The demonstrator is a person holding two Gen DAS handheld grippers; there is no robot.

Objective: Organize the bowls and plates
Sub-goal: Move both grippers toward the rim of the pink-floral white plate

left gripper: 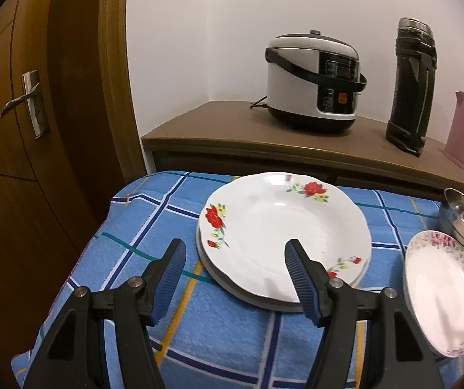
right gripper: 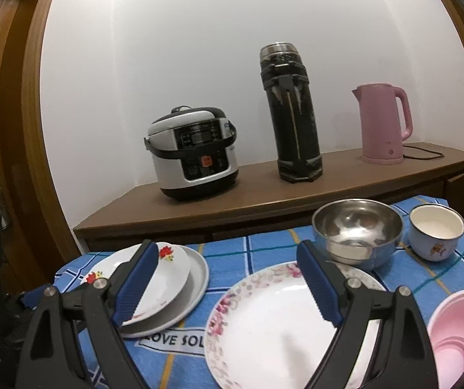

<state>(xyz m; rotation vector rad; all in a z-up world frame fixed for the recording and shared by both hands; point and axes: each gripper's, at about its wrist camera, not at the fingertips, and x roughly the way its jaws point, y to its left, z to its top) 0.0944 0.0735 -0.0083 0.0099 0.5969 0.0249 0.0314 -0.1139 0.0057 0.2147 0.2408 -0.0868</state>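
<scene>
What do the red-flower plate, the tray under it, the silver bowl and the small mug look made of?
Red-flower plate: likely glazed ceramic, glossy white with printed flowers. Tray under it: dull grey and thin-rimmed, perhaps metal; unclear. Silver bowl: polished steel, mirror reflections inside. Small mug: probably enamelled metal, with a thin dark rim; could be ceramic.
</scene>
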